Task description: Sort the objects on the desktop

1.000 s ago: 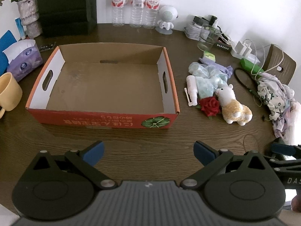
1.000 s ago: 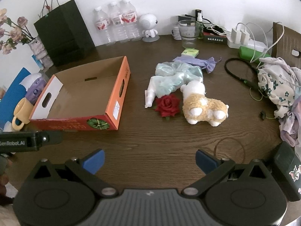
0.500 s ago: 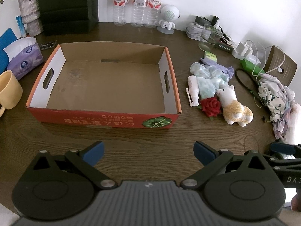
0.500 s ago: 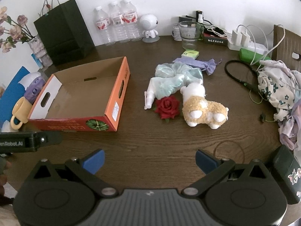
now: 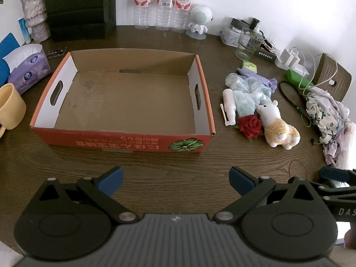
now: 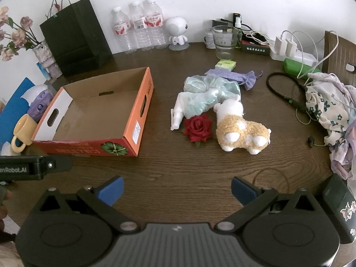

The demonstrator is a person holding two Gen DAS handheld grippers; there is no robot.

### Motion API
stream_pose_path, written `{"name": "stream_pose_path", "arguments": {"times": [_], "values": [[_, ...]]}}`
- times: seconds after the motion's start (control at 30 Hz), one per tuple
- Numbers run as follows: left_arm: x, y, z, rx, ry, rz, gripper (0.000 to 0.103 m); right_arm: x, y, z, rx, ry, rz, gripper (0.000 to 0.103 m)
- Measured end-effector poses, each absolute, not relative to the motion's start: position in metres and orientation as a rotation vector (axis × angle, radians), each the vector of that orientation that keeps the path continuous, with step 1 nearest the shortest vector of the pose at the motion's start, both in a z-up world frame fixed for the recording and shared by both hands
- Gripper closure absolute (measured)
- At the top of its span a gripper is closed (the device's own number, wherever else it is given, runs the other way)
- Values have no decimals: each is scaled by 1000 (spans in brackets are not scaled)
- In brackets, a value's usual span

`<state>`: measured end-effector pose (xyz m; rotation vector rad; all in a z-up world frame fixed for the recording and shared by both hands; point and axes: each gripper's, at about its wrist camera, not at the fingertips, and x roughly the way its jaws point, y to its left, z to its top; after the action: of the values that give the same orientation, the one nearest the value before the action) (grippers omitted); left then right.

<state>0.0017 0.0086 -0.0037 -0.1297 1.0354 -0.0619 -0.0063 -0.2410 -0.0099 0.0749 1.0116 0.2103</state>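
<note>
Left wrist view: your left gripper (image 5: 175, 181) spread wide, empty, low over table before empty cardboard box (image 5: 124, 142). Red rose (image 5: 250, 125), alpaca plush (image 5: 278, 129), white spray bottle (image 5: 229, 106) clustered right of box.

Right wrist view: your right gripper (image 6: 176, 188) wide, empty, short of pile. Rose (image 6: 197, 127) touches plush (image 6: 241, 129); careless grab may drag both. Bottle (image 6: 176, 116) half under teal cloth (image 6: 209, 95); cloth may snag.
</note>
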Motion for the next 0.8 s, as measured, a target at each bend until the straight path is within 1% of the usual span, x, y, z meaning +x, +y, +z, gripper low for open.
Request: {"name": "stream_pose_path", "arguments": {"times": [0.8], "values": [[4, 9, -4, -136, 1041, -60, 0, -3, -236, -11, 64, 1016, 216, 0]]}}
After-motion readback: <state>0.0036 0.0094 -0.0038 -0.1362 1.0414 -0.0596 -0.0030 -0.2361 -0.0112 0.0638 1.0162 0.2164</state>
